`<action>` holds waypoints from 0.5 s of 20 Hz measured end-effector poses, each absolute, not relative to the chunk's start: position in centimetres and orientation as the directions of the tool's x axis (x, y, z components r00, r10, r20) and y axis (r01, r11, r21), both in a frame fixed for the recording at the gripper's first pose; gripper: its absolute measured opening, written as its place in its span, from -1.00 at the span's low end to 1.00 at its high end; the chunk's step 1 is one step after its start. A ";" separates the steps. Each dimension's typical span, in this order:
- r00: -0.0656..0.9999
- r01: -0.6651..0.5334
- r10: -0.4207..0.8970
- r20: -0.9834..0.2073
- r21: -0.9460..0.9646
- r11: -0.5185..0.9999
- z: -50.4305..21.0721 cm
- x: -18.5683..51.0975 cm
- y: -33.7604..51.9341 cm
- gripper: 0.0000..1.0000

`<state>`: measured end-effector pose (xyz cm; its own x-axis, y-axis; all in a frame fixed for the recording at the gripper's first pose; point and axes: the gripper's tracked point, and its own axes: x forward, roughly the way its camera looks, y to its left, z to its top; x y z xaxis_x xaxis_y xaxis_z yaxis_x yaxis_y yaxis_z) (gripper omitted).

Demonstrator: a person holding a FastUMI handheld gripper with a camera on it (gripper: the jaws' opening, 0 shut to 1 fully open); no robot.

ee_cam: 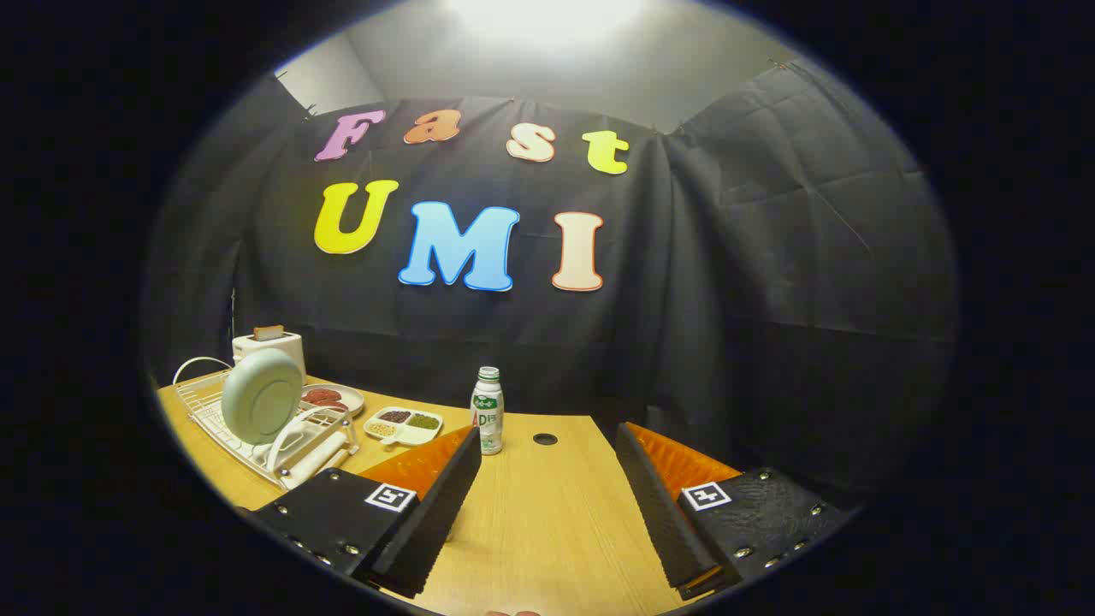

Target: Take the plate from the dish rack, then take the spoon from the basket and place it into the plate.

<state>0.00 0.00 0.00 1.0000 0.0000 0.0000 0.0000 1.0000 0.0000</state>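
Plate [262,395] stands on edge in the rack [224,428], off to the left beyond the fingers. Gripper [547,479] hangs wide open over bare table [547,530], holding nothing. A bottle [488,411] stands just ahead; a careless swing left could topple it.

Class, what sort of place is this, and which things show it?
Probably a mock kitchen booth: a plate upright in a dish rack, a toaster behind, on a wooden table. The gripper hangs open.
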 end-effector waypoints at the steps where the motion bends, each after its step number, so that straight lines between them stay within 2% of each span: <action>1: 1.000 -0.019 0.019 0.003 0.000 1.000 1.3 -0.8 1.7 0.95; 5: 0.996 -0.085 0.085 0.030 0.006 0.996 5.9 -2.1 9.6 0.95; 10: 0.995 -0.103 0.102 0.019 0.050 0.993 8.3 -0.9 20.1 0.95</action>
<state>-0.86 20.06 8.35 0.9946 0.1020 0.0185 -0.1028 0.9935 0.0496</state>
